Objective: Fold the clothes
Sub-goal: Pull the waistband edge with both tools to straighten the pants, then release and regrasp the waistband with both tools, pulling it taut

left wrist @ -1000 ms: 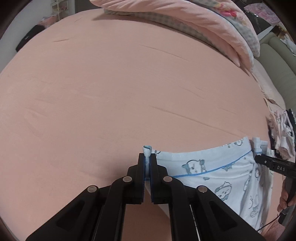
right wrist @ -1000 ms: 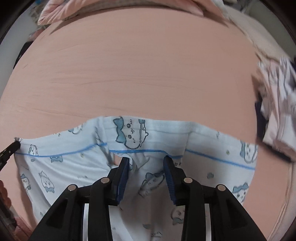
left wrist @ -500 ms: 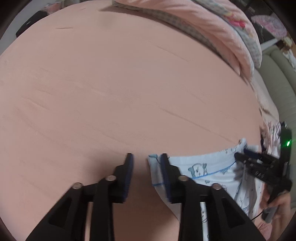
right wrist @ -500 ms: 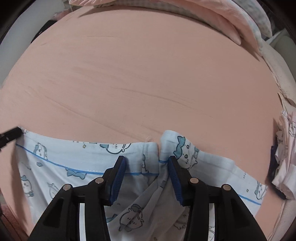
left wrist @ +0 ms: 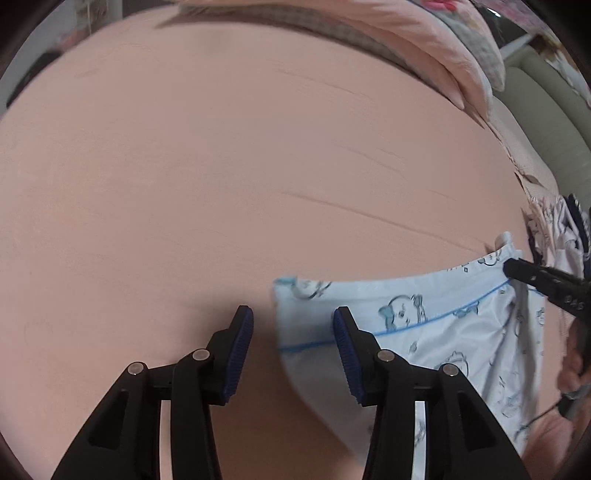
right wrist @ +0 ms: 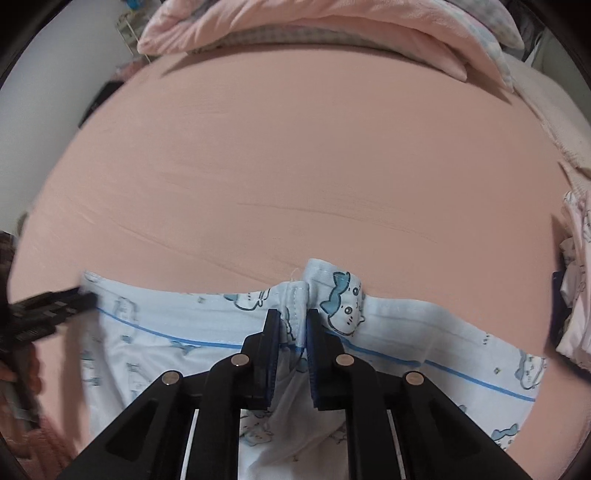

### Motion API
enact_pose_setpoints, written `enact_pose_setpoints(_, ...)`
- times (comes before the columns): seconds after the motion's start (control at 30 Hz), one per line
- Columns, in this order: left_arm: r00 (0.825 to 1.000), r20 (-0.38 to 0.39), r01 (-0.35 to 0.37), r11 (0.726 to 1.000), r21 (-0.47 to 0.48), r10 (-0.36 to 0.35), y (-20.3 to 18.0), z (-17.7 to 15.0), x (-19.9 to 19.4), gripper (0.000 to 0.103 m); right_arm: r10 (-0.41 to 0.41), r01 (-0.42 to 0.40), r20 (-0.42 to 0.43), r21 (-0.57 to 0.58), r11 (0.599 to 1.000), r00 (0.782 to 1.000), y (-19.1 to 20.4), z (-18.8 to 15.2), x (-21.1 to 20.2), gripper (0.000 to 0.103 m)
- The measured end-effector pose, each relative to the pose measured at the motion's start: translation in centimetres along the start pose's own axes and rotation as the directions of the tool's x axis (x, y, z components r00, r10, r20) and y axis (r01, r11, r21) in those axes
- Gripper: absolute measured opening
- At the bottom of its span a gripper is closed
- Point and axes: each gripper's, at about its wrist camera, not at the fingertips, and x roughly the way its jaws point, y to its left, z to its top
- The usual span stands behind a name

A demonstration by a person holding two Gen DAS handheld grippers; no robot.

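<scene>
Both wrist views look steeply down along their fingers, close over the pink bed. They share the printed garment, lying at four o'clock in the left view and six o'clock in the right, with pillows at twelve.

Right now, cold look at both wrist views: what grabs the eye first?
The pale blue cartoon-print garment spread along the near edge of the pink bedsheet stands out first. The right gripper has just closed its jaws on a bunched fold at the garment's top hem. The left gripper, jaws just opened, hangs over the garment's corner without pinching it, and pink bedding is heaped at the far edge.
</scene>
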Motion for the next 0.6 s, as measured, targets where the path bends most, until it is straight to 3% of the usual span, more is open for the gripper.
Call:
enact_pose_setpoints(0.03, 1.000, 0.007, -0.003, 1.000, 0.008, 0.003, -0.4, 0.1, 0.1, 0.039, 0.014, -0.014, 0.003, -0.002, 1.000, 1.000, 0.2, 0.2, -0.1, 0.011)
enact_pose_setpoints(0.07, 1.000, 0.015, 0.001, 1.000, 0.016, -0.001, -0.6, 0.2, 0.0, 0.012, 0.024, -0.024, 0.004, -0.006, 1.000, 1.000, 0.5, 0.3, 0.0, 0.011)
enact_pose_setpoints(0.1, 1.000, 0.026, 0.005, 1.000, 0.019, -0.005, -0.8, 0.2, -0.2, 0.003, 0.040, -0.040, 0.004, -0.005, 0.999, 0.999, 0.7, 0.4, 0.0, 0.011)
enact_pose_setpoints(0.23, 0.991, 0.129, 0.030, 0.999, -0.031, -0.026, 0.4, 0.4, -4.0, 0.003, 0.080, -0.077, 0.046, -0.051, 0.996, 0.996, 2.6, 0.8, -0.8, 0.011)
enact_pose_setpoints(0.33, 0.977, 0.213, 0.032, 0.999, -0.037, -0.024, 1.2, 0.4, -7.6, 0.003, 0.069, -0.057, 0.092, -0.123, 0.991, 0.993, 4.6, 0.9, -1.6, 0.011)
enact_pose_setpoints(0.43, 0.965, 0.261, 0.020, 0.999, -0.031, -0.011, 1.7, 0.2, -9.6, 0.003, 0.073, -0.059, 0.084, -0.158, 0.986, 0.994, 5.4, 1.4, -0.9, 0.012)
enact_pose_setpoints(0.53, 0.973, 0.225, -0.055, 0.998, -0.024, 0.059, 2.4, 1.0, -7.9, 0.003, 0.098, -0.089, 0.064, -0.134, 0.987, 0.993, 6.6, 2.5, 0.2, 0.015)
enact_pose_setpoints(0.6, 0.982, 0.159, -0.095, 0.995, -0.034, 0.099, 3.4, 0.7, -5.4, 0.003, 0.081, -0.079, 0.018, -0.117, 0.990, 0.997, 5.3, 2.9, 1.3, 0.018)
